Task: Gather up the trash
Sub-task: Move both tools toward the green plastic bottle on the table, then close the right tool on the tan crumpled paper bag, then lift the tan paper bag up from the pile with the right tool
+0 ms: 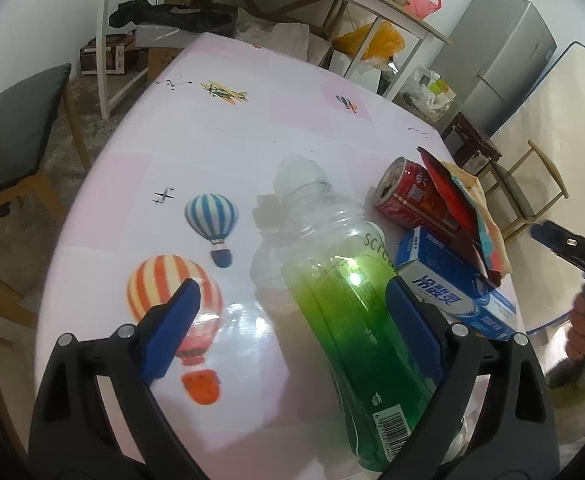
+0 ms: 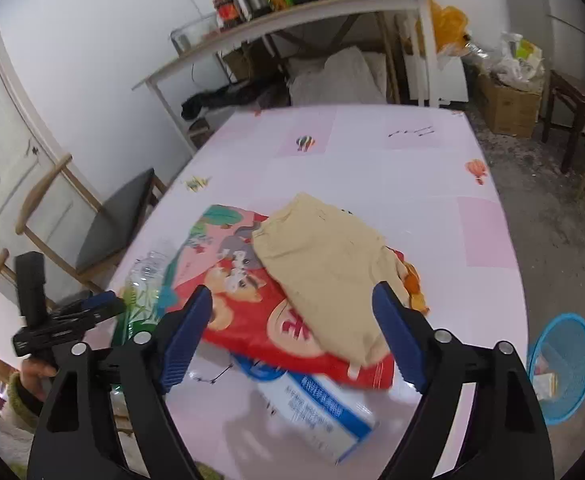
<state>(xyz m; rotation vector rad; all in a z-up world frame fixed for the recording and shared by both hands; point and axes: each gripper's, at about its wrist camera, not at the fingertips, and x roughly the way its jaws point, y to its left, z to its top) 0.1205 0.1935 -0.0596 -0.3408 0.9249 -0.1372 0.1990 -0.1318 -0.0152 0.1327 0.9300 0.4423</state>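
- Nearest the left wrist camera, the left gripper (image 1: 288, 308) stands wide open; the green bottle (image 1: 344, 300) lies between its blue pads, close against the right pad, though contact cannot be told.
- The green bottle is clear plastic, tinted green toward its base, lying on its side with a barcode near the lower end; its neck points toward 11 o'clock.
- A crushed clear bottle (image 1: 268, 252) lies just beside it at 10 o'clock.
- A red can (image 1: 408, 200) lies on its side at 1 o'clock from the bottle, open top toward the camera.
- A blue and white box (image 1: 452, 284) sits at 3 o'clock of the bottle, its far end tucked under a red snack bag (image 1: 452, 196).
- In the right wrist view, the right gripper (image 2: 292, 320) is open, its pads held above the red snack bag (image 2: 252, 312) and gripping nothing.
- A tan paper bag (image 2: 324, 256) lies over the snack bag's right half; the box (image 2: 324, 412) pokes out at 6 o'clock.
- The counter (image 2: 392, 160), pink with balloon prints, is bare from 11 to 1 o'clock, with a rounded edge at 3 o'clock.
- A blue mesh bin (image 2: 564, 364) stands on the floor beyond that edge, at 4 o'clock.
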